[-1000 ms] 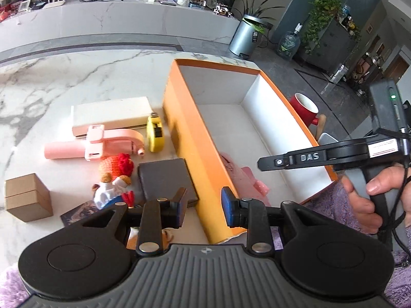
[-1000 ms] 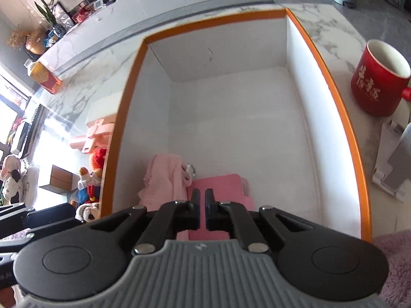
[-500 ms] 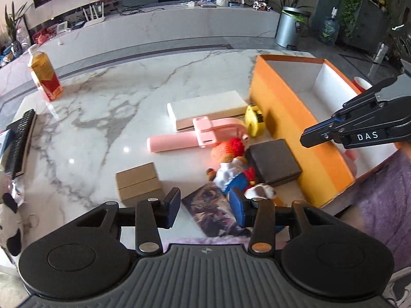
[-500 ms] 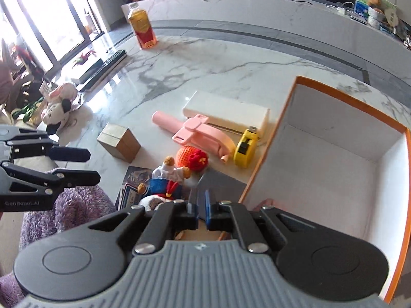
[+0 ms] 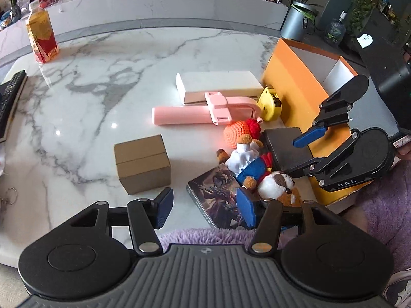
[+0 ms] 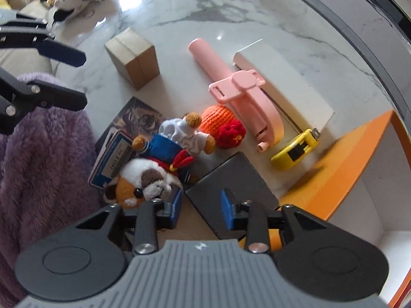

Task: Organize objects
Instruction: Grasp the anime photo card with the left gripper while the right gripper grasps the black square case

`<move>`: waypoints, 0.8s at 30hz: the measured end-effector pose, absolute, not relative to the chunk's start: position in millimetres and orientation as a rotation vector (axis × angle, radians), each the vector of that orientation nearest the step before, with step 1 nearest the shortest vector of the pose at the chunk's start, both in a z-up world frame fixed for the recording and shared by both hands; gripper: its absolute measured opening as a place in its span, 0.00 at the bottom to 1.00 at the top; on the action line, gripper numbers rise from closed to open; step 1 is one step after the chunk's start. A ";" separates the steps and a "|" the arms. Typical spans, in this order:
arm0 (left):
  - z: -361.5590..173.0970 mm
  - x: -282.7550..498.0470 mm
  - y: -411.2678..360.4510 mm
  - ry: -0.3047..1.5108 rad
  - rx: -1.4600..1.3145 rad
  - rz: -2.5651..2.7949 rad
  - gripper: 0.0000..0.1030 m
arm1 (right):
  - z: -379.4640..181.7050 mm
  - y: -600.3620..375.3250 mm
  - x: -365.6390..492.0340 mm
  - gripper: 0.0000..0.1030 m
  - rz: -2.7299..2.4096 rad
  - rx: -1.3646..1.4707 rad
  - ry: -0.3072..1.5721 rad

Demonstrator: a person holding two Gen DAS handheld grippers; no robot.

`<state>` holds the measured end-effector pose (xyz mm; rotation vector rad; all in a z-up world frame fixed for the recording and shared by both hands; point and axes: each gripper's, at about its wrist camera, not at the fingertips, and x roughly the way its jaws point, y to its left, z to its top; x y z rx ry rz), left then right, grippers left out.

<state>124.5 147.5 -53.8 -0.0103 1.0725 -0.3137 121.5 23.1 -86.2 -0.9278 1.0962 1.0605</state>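
Your right gripper [image 6: 201, 211] is opening, empty, above the dark flat box [image 6: 232, 192] beside the orange box [image 6: 334, 177]. Your left gripper [image 5: 205, 209] is opening, empty, over the surface [image 5: 102, 89] near the picture card [image 5: 218, 195].

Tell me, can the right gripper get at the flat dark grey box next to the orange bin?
Probably yes. The right gripper hangs right above the flat dark grey box, its jaws opening with nothing between them. The plush guinea pig sits close beside it but not on top.

orange box [image 5: 292, 82], pink stick [image 5: 185, 111], yellow tape [image 6: 295, 150]
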 end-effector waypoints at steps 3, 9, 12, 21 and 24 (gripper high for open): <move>-64.7 130.7 143.0 1.108 -0.037 -0.293 0.64 | -95.5 27.1 120.5 0.46 1.074 -1.045 1.083; -78.1 141.9 136.9 1.167 -0.098 -0.255 0.77 | -110.7 34.3 119.8 0.65 1.075 -1.206 1.053; -82.7 147.2 131.5 1.189 -0.106 -0.233 0.81 | -116.7 37.4 117.0 0.69 1.070 -1.284 1.014; -103.5 161.6 125.4 1.302 -0.172 -0.140 0.82 | -120.3 38.7 120.5 0.77 1.110 -1.327 0.957; -109.4 165.1 123.3 1.332 -0.181 -0.132 0.82 | -124.5 40.3 120.5 0.80 1.114 -1.346 0.946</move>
